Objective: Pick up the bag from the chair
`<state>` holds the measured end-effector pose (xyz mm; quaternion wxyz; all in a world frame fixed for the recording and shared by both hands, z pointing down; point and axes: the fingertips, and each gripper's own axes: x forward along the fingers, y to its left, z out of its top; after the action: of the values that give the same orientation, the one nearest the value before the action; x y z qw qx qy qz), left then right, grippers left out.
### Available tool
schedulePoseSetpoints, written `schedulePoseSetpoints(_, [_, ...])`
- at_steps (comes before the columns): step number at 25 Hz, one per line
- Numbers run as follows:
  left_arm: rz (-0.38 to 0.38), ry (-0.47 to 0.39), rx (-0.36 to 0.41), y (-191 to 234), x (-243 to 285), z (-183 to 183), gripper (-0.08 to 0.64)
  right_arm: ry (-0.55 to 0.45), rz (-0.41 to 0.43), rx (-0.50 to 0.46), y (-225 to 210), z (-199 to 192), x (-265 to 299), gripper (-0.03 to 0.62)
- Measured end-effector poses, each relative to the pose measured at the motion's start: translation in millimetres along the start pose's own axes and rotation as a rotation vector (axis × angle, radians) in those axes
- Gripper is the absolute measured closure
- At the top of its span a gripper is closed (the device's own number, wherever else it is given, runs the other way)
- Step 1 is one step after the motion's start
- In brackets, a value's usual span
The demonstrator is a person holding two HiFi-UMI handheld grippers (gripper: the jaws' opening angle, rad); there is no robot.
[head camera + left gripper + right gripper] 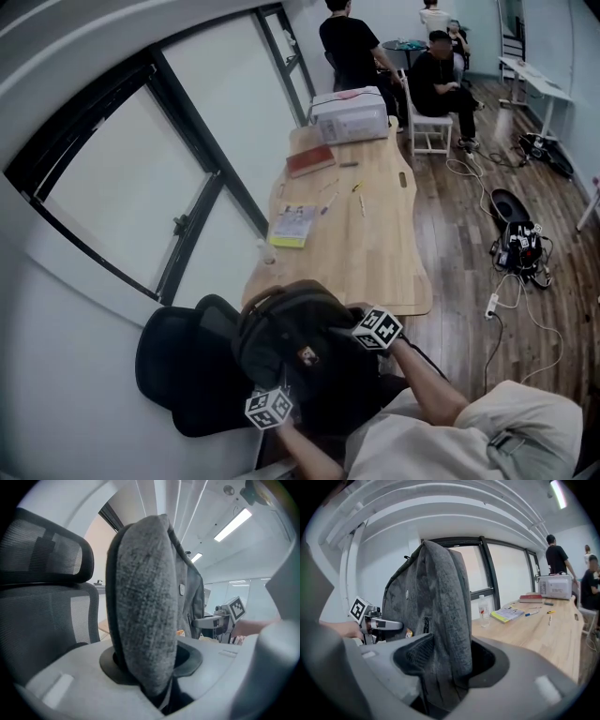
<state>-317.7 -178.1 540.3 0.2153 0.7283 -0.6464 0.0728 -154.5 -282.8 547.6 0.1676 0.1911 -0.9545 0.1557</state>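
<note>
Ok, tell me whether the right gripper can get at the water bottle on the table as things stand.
Probably not yet: the right gripper is shut on the bag, by a strap, so it isn't free. Otherwise the water bottle stands near the edge of the table, in sight past the bag.

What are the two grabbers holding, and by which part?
Both hold the bag by its padded grey straps: the left gripper is shut on one, the right gripper on the other.

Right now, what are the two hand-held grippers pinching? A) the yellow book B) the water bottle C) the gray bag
C: the left hand-held gripper and the right hand-held gripper each clamp a padded part of the gray bag.
</note>
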Motion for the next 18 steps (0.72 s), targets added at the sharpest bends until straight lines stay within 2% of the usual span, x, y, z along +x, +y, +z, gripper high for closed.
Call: schedulePoseSetpoints(18, [-0.001,0.014,-0.017,-7.0,-5.9,-9.6,0.425,0.011,0.024,-0.002,3.0,-9.2,-4.7,0.368])
